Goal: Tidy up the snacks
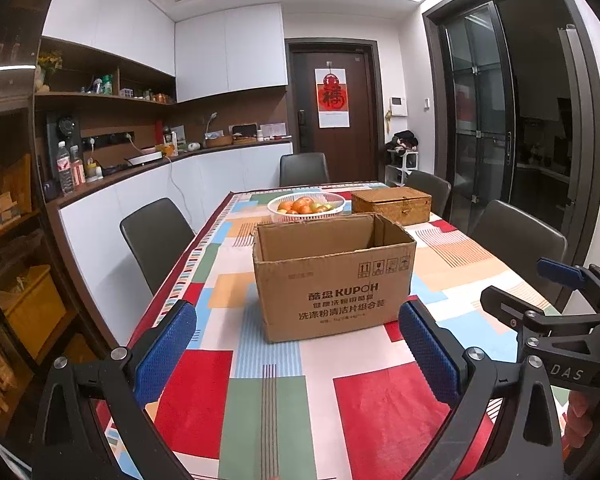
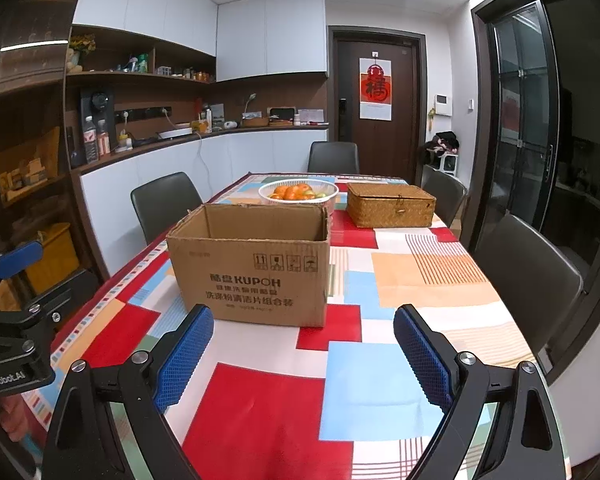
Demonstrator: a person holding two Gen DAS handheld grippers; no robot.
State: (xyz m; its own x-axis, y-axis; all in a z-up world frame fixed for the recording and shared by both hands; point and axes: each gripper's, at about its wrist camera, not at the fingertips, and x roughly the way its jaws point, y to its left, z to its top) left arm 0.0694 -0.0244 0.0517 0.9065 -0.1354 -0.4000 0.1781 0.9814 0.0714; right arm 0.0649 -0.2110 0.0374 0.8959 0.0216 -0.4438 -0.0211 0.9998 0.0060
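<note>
A long table (image 1: pixel 380 400) covered with a patchwork cloth of red, blue, green and peach rectangles fills the view. The left gripper (image 1: pixel 296 344) hovers above the near end, its blue-padded black fingers spread wide and holding nothing. The right gripper (image 2: pixel 304 348) hovers just beside it, fingers also spread and empty. Ahead of both tongs stands an open brown cardboard box (image 1: pixel 332 280) with printed lettering, its inside hidden. Beyond the box sits a white round slotted basket of orange fruit (image 2: pixel 298 192), and to the right of that a closed woven straw box (image 2: pixel 390 205).
</note>
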